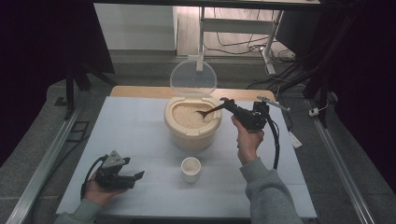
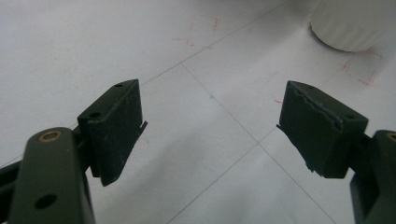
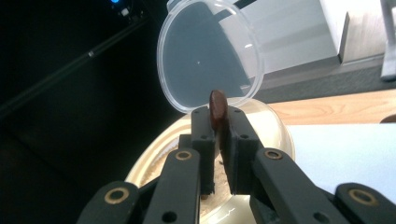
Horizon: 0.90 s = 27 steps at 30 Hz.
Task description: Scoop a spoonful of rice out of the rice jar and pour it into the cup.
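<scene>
Cup (image 2: 352,23) (cut off by frame edge)

One overhead cam, two riding the grippers

High view looked down the table (image 1: 140,140); right gripper view sat close facing the rice container (image 3: 275,126), which the high view (image 1: 192,122) shared.

High view dim, dark at both side edges; counter (image 1: 140,140) evenly lit. Left gripper view washed pale; near jaws soft.

The white table (image 1: 140,126) lies under the left tongs (image 1: 139,176), with faint red marks (image 2: 359,74) just ahead of them. Beyond the right tongs (image 1: 227,103) a wooden board (image 1: 140,91) edges it, then a white desk frame (image 1: 233,25) and floor cables (image 1: 243,44).
</scene>
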### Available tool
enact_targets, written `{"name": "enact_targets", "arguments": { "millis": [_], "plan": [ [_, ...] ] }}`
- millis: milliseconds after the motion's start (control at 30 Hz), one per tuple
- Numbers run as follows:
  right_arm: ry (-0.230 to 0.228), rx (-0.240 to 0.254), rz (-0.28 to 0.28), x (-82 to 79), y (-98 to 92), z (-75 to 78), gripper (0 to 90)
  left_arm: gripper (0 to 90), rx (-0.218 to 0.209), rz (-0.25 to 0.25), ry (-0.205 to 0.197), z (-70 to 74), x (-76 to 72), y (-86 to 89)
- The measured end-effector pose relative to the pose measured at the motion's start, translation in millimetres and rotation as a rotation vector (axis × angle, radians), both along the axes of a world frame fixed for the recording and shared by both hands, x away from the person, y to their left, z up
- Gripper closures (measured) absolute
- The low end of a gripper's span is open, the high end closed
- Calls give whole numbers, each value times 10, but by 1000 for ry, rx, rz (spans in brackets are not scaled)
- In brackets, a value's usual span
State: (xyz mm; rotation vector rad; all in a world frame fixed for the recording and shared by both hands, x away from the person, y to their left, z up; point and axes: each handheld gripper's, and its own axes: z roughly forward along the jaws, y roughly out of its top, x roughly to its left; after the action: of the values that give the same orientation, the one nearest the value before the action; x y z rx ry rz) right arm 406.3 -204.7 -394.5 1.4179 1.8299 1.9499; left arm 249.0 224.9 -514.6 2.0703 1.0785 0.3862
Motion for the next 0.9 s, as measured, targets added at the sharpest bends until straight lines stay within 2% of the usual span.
{"name": "enact_targets", "arguments": {
  "millis": [133,333,633,900],
  "plan": [
    [13,11,-4,-4,-24,4,832,212,4,-1,-1,-2,1,-7],
    [72,66,-9,21,-79,-36,832,212,2,0,-2,2,0,-3],
    [105,128,-11,34,-145,-57,832,212,3,0,0,-1,6,0],
    [157,191,-3,61,-198,-81,832,213,3,-1,-1,0,5,0]
  ]
}}
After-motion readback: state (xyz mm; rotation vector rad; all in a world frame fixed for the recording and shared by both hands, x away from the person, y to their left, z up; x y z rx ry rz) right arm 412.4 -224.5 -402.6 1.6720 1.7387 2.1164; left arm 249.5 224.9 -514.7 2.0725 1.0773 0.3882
